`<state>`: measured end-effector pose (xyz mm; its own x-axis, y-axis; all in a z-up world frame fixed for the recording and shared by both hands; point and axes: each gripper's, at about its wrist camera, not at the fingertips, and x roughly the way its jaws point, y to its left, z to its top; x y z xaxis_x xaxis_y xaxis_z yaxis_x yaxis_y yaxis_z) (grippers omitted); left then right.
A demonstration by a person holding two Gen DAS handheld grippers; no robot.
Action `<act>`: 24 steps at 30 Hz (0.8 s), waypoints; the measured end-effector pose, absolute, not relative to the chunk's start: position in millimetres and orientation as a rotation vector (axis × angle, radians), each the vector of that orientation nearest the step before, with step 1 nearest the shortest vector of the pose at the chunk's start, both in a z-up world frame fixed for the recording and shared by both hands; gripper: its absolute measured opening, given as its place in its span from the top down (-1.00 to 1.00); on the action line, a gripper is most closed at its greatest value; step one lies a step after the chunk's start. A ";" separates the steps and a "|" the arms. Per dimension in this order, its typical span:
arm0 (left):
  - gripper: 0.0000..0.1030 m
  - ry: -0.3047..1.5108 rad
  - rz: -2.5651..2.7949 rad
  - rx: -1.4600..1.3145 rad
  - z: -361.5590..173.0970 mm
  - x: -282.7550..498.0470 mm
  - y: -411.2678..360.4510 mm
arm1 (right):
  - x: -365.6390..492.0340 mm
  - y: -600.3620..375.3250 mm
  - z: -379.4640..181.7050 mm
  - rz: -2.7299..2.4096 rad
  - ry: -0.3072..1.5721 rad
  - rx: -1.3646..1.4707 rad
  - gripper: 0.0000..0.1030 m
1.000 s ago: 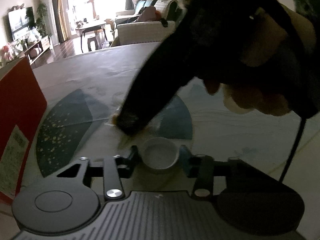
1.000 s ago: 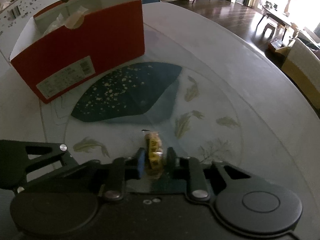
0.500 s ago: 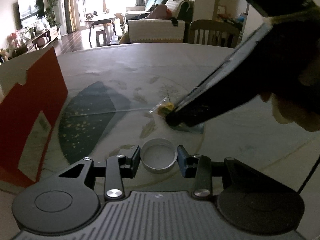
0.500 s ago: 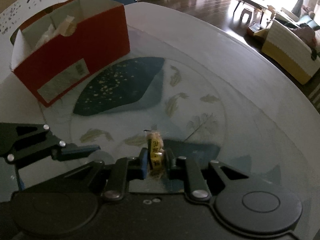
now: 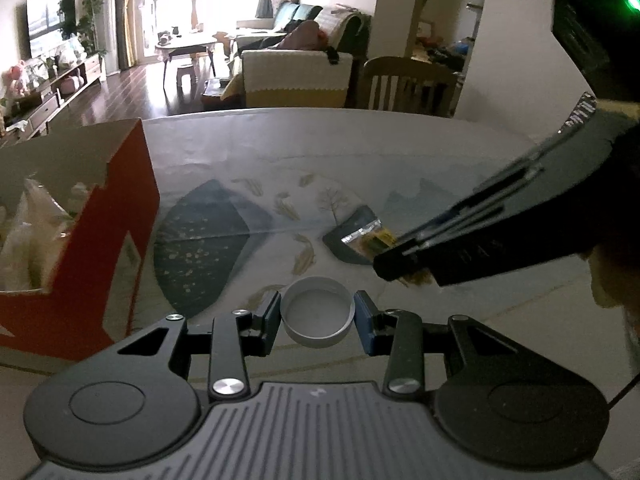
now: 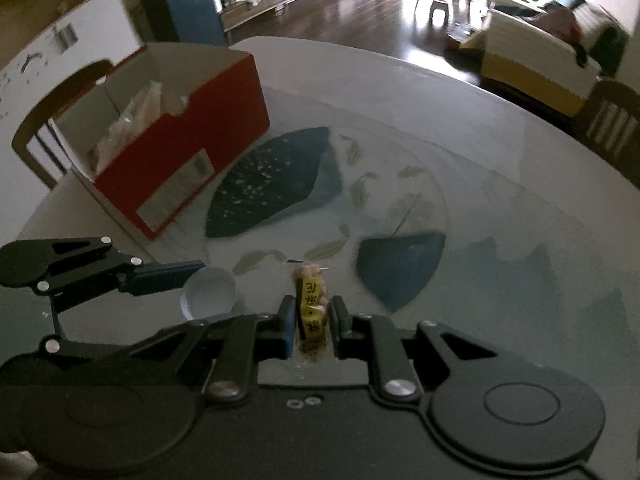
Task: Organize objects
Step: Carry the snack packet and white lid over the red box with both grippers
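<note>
One white bottle cap [image 5: 318, 317] sits open side up between the fingers of the left gripper [image 5: 316, 318], which are clamped against its rim on both sides, just above the round table [image 5: 360, 148]. One small snack packet [image 6: 312, 312] with yellow print is pinched upright in the right gripper [image 6: 311, 322], its jaws nearly together on the wrapper. The two grippers hang close side by side. One red cardboard box [image 6: 180, 152], open at the top with pale wrapped things inside, stands on the table to the left, well apart from both. Two wooden chairs show: one [image 6: 44, 136] behind the box, another [image 5: 408, 84] at the far edge.
</note>
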<state>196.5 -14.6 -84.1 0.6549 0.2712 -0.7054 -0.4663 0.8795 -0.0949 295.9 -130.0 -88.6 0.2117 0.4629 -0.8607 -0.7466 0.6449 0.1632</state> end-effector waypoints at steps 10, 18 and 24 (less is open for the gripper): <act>0.26 0.738 0.364 -0.264 -57.3 151.0 7.3 | 246.7 -113.7 -56.6 0.828 1.044 -0.215 0.69; 0.26 0.732 0.357 -0.249 -39.3 104.8 50.4 | 219.7 -77.4 -38.7 0.827 1.011 -0.188 0.69; 0.26 0.700 0.368 -0.231 -17.0 73.8 94.5 | 211.7 -44.1 -26.8 0.825 0.993 -0.174 0.69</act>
